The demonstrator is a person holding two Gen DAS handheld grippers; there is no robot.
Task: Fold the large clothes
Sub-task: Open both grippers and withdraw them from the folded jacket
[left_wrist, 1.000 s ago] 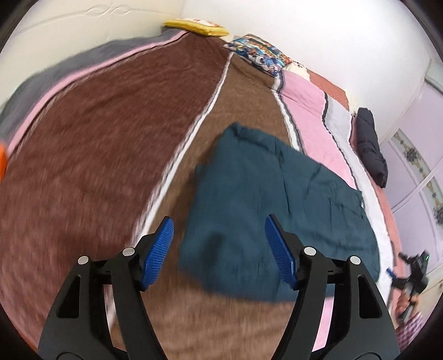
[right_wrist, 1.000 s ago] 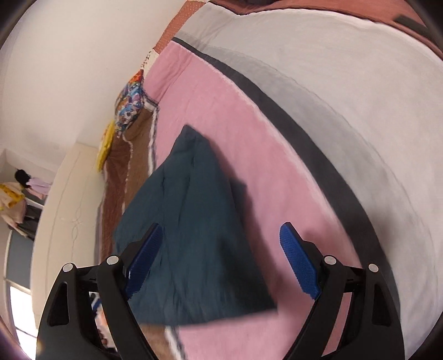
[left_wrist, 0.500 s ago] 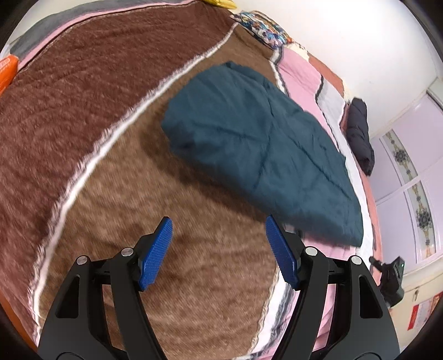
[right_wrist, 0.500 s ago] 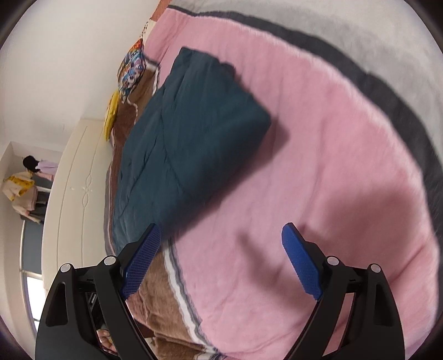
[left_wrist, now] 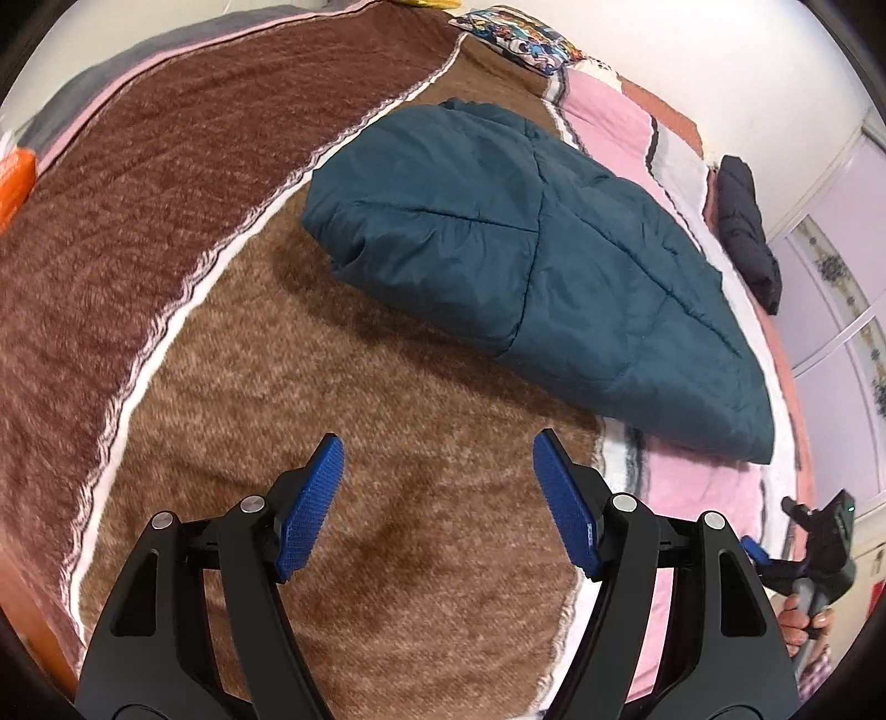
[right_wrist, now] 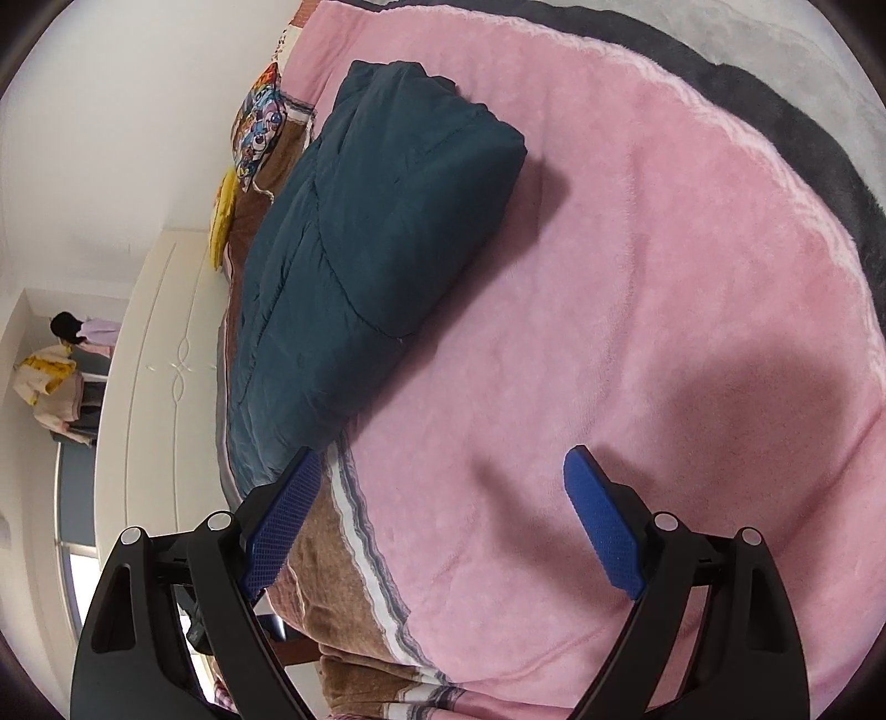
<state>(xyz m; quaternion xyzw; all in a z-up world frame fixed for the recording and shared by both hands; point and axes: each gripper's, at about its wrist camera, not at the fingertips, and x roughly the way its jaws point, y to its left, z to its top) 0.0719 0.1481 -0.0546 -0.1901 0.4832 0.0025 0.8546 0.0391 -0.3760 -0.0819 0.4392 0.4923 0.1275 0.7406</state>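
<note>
An orange item [left_wrist: 14, 183] shows at the far left edge of the bed in the left wrist view, beside the dark brown band of the blanket [left_wrist: 138, 232]. Past a white stripe comes the lighter brown band, over which the left gripper [left_wrist: 437, 459] hangs with its blue pads spread wide and nothing between them. Ahead of it and to the right lies the folded teal quilted jacket [left_wrist: 531, 260], a thick bundle resting across the seam between the brown band and the pink band, about midway along the bed. A patterned pillow [left_wrist: 520, 39] sits at the far edge near the wall, and a black garment [left_wrist: 747, 221] lies at the bed's right end. At the lower right a hand [left_wrist: 803, 626] grips the right gripper's handle. In the right wrist view the right gripper [right_wrist: 443, 476] is likewise spread and empty over the pink band, its left pad near the jacket's near end.
</note>
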